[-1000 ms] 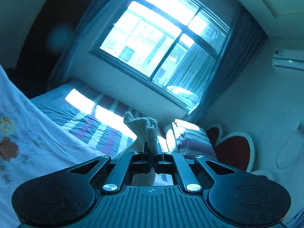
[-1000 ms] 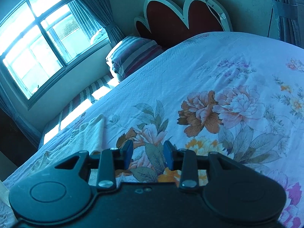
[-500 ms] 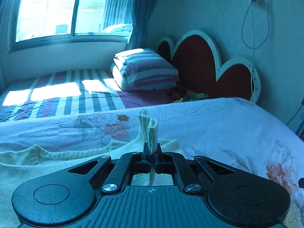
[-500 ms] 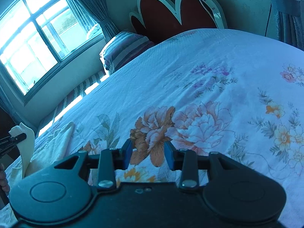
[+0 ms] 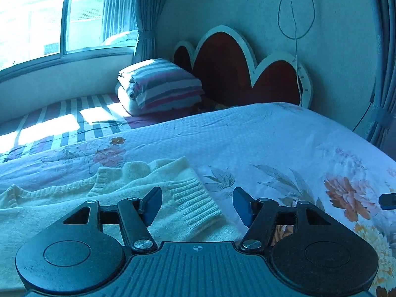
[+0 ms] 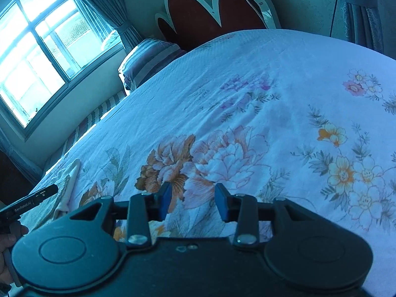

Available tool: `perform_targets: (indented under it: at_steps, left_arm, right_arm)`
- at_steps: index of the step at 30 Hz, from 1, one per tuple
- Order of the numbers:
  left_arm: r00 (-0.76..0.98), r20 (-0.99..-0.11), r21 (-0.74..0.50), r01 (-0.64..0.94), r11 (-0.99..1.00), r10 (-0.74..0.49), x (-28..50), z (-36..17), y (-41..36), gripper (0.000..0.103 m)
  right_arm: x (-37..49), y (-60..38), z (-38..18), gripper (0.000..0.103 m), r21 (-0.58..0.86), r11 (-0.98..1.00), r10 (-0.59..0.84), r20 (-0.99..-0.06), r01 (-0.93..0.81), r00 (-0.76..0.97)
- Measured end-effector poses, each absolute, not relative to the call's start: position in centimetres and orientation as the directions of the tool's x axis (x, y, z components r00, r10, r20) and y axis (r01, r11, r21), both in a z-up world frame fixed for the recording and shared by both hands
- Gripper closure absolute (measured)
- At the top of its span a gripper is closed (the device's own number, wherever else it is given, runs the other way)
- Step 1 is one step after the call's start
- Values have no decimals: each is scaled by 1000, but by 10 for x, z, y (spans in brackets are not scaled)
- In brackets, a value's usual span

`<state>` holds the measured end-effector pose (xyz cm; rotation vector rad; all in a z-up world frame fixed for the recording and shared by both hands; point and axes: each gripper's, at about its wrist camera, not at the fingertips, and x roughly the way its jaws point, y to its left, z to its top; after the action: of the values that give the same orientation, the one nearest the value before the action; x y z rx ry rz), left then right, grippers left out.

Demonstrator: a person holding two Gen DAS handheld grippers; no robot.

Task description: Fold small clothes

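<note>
A cream knitted sweater (image 5: 138,185) lies on the floral bedspread (image 5: 272,148), one sleeve folded over the body. My left gripper (image 5: 196,203) hovers low over the ribbed cuff (image 5: 195,205); its jaws are opening and the blue pads stand clear of the knit on both sides. In the right wrist view my right gripper (image 6: 193,199) is partly open over printed flowers with nothing between its fingers. The sweater's edge (image 6: 71,180) shows at far left there, with a tip of the left gripper (image 6: 37,198) over it and a person's hand (image 6: 7,237) below.
A folded striped blanket (image 5: 158,86) rests on a striped sheet (image 5: 61,121) by the window. A red scalloped headboard (image 5: 222,74) stands against the wall, a cable (image 5: 295,24) hanging above it. Curtains (image 5: 383,74) hang at right. The right gripper's fingertip (image 5: 388,200) pokes in at the edge.
My left gripper swung from facing the window down to the bed, laid the sleeve cuff on the sweater and opened, letting it go. The right gripper shifted a little across the bedspread.
</note>
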<state>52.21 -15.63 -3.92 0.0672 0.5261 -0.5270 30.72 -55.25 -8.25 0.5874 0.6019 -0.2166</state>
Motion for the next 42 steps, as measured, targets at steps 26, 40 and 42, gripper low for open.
perform_targets:
  at_steps: [26,40,42]
  left_arm:
    - [798,-597,102,-30,994,85,495,-97,106,37]
    - [812,-573,114,-56,992,111,499,-100,109,37]
    - [816,-566,117,-61,991,117,498,-99,109,37]
  right_arm:
    - [471,-360,-90,70,654,750,373,-539,96,756]
    - [465,-363,-92,98,640,759,325,-530,118,783]
    - [469,-364,-98,98,657,744,350,-542,125,764]
